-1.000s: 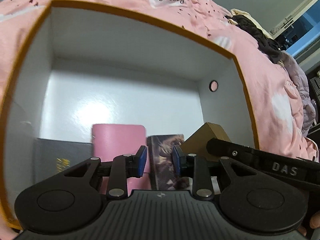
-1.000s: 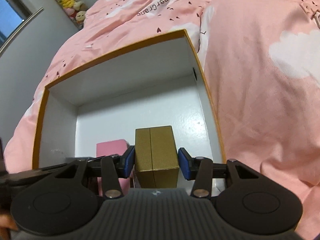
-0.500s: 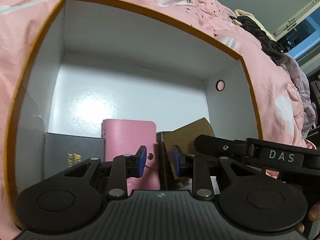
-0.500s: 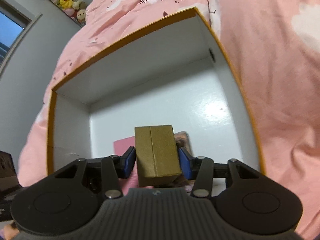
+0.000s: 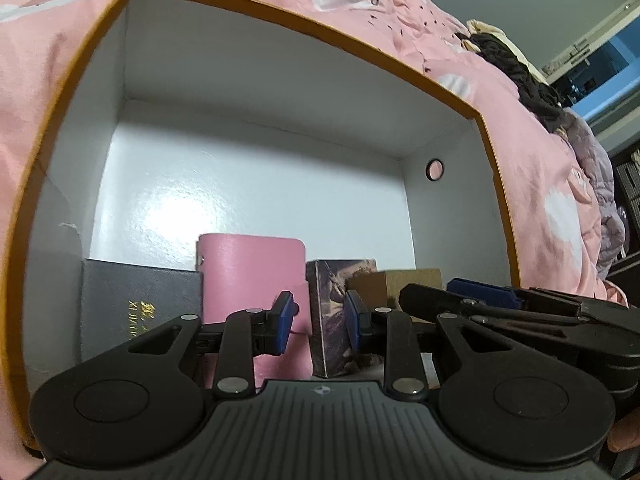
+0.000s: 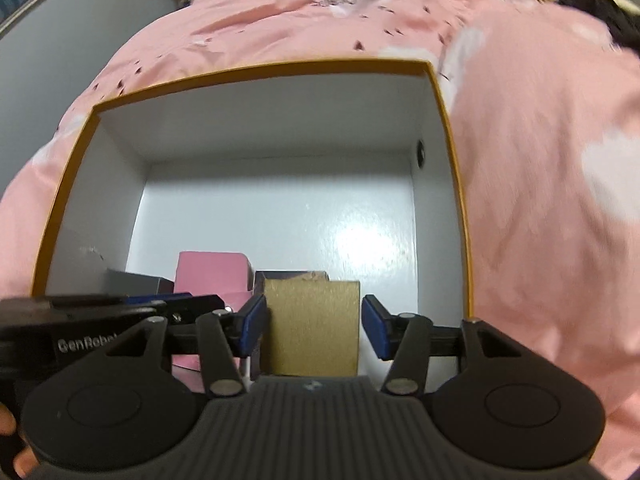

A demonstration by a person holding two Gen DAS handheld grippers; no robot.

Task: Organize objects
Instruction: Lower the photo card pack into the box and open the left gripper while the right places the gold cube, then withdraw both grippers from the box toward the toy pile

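Note:
A white box with an orange rim (image 5: pixel 280 4) (image 6: pixel 260 70) lies on the pink bedspread. Along its near wall stand a dark grey booklet (image 5: pixel 136 304) (image 6: pixel 132 282), a pink wallet (image 5: pixel 252 276) (image 6: pixel 212 276), a dark picture-printed box (image 5: pixel 336 308) and a gold box (image 6: pixel 312 328) (image 5: pixel 412 284). My right gripper (image 6: pixel 314 330) is open, its pads standing just off both sides of the gold box. My left gripper (image 5: pixel 318 318) is open and empty in front of the wallet and the picture box. The right gripper also shows at the right of the left wrist view (image 5: pixel 480 300).
The box's floor (image 6: pixel 280 220) behind the row of objects is bare white. A small round hole (image 5: pixel 435 169) is in the right wall. Dark clothes (image 5: pixel 516 68) lie on the bed beyond the box.
My right gripper lowered the gold box into the white box beside the picture box, then opened and let it go. The left gripper stayed open and shifted slightly.

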